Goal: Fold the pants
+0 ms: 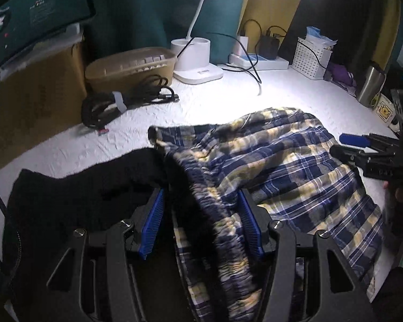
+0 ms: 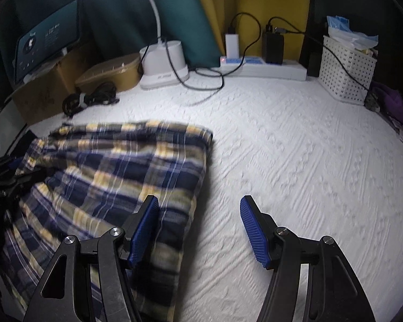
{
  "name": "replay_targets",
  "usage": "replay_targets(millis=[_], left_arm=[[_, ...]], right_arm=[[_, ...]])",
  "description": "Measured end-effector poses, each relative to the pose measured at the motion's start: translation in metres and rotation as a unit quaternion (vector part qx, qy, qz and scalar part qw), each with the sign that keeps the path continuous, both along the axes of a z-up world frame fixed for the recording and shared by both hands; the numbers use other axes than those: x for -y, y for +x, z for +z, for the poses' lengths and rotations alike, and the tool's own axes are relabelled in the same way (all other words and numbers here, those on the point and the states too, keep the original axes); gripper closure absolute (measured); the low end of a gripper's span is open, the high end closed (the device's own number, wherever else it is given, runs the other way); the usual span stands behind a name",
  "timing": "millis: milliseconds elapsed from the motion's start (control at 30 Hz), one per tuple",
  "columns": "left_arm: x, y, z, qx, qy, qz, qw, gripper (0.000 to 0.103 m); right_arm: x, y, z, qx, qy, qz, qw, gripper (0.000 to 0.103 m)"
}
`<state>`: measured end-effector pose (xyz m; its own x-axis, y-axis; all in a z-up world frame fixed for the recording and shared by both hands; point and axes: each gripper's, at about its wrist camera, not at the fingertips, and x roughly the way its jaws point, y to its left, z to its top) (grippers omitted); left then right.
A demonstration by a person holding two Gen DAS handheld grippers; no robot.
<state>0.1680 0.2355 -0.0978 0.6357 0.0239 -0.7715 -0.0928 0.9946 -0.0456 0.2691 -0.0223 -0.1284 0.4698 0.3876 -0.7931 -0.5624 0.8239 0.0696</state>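
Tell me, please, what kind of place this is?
Probably a home desk or bedroom corner, not a lab: plaid pants lie on a white textured cover, with a desk lamp, a power strip with chargers and a monitor behind.

One pair of plaid pants [image 1: 282,166], one black garment [image 1: 80,196], two tongs (left [image 1: 201,222], right [image 2: 198,230]), one lamp base [image 2: 164,64], one white basket [image 2: 346,72], one cable bundle [image 1: 115,104], one mug [image 1: 385,111].

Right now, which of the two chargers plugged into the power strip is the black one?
The right-hand charger on the power strip is black. The other charger, nearer the lamp base, is white.
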Motion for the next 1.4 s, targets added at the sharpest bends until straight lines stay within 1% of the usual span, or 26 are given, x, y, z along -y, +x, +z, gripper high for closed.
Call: replay_targets(millis=[100, 300, 467, 633, 767, 833, 933, 1167, 1400], left_arm=[[-0.001, -0.001, -0.001, 0.002, 0.003, -0.004, 1.0000, 0.047], [-0.002, -0.002, 0.003, 0.001, 0.011, -0.001, 0.9999, 0.046], [0.004, -0.012, 0.018, 0.021, 0.003, 0.001, 0.9998, 0.047], [0.015, -0.024, 0.025, 0.030, 0.000, -0.006, 0.9995, 0.047], [0.021, -0.028, 0.017, 0.022, 0.004, -0.012, 0.9997, 0.047], [0.022, -0.028, 0.009, 0.010, 0.004, -0.010, 0.9999, 0.047], [0.021, -0.033, 0.000, 0.004, 0.002, -0.005, 1.0000, 0.047], [0.020, -0.040, -0.004, 0.007, 0.008, 0.003, 0.9999, 0.046], [0.023, -0.052, -0.007, 0.009, 0.013, 0.009, 0.9998, 0.046]], right_arm=[[0.003, -0.002, -0.007, -0.001, -0.006, 0.001, 1.000, 0.039], [0.018, -0.005, -0.004, 0.005, -0.010, -0.015, 1.000, 0.039], [0.030, -0.014, 0.003, 0.008, 0.002, -0.023, 1.000, 0.039], [0.032, -0.030, 0.009, 0.011, 0.009, -0.012, 1.000, 0.039], [0.030, -0.042, 0.008, 0.007, 0.010, -0.002, 1.000, 0.039], [0.030, -0.048, 0.005, 0.004, 0.009, 0.002, 1.000, 0.039], [0.030, -0.059, 0.002, -0.001, 0.004, 0.008, 1.000, 0.039], [0.037, -0.081, -0.003, 0.008, -0.017, 0.012, 1.000, 0.038], [0.051, -0.096, -0.002, 0.012, -0.019, 0.004, 1.000, 0.037]])
